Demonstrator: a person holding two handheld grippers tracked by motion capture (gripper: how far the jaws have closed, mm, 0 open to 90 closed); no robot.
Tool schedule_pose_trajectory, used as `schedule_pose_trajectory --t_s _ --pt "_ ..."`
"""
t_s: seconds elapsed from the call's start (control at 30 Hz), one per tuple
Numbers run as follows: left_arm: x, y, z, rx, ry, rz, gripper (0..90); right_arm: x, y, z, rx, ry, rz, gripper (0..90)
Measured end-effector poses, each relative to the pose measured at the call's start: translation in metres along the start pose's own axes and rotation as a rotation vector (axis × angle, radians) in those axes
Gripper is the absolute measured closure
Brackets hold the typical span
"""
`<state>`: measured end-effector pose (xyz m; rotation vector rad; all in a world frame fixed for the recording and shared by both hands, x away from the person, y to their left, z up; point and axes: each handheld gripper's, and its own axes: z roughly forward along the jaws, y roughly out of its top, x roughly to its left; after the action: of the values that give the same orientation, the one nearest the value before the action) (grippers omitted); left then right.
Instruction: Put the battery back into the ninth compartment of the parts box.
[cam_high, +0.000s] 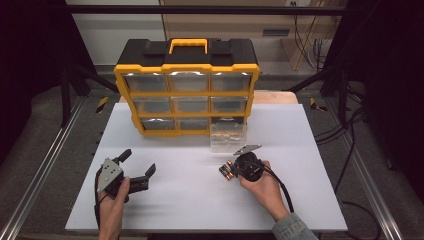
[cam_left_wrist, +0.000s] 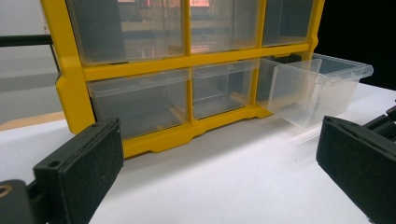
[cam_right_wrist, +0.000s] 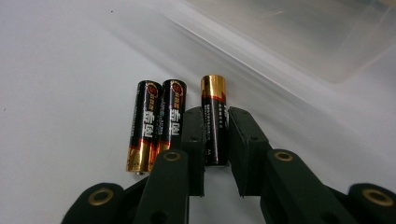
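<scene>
While pinched by the right tongs (cam_right_wrist: 215, 154), one glossy cylindrical battery (cam_right_wrist: 214, 116) is held | left tongs (cam_left_wrist: 210, 163) spread | matte white desk (cam_right_wrist: 60, 79).

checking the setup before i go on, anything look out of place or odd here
One clear drawer is pulled out of the yellow organizer at its bottom right slot, resting on the table. Three batteries lie loose on the table: the right tongs are shut on one battery, with two more beside it. Nothing looks damaged.

Grey carpeted floor (cam_high: 50, 125) lying around white rectangular table (cam_high: 165, 210) w/ black metal frame posts (cam_high: 65, 85) standing behind-left of it.
</scene>
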<state>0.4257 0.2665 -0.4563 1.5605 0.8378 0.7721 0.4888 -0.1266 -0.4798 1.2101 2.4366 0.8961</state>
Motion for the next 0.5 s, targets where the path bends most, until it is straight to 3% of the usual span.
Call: schedule_pose_trajectory --t_s 0.13,0.17,0.33,0.5 --pt "0.000 -0.001 0.000 0.009 0.002 0.001 0.7 0.001 -0.003 -0.006 -0.027 -0.001 -0.002 76.8" --pt "0.000 -0.001 0.000 0.010 0.008 -0.005 0.7 -0.002 -0.007 -0.015 -0.066 -0.006 0.010 76.8" --pt "-0.001 -0.001 0.002 0.015 0.004 -0.007 0.8 -0.009 -0.018 -0.042 -0.168 0.023 0.052 76.8" --pt "-0.001 -0.001 0.002 0.011 0.000 -0.010 0.8 -0.017 -0.021 -0.064 -0.264 0.016 0.093 76.8"
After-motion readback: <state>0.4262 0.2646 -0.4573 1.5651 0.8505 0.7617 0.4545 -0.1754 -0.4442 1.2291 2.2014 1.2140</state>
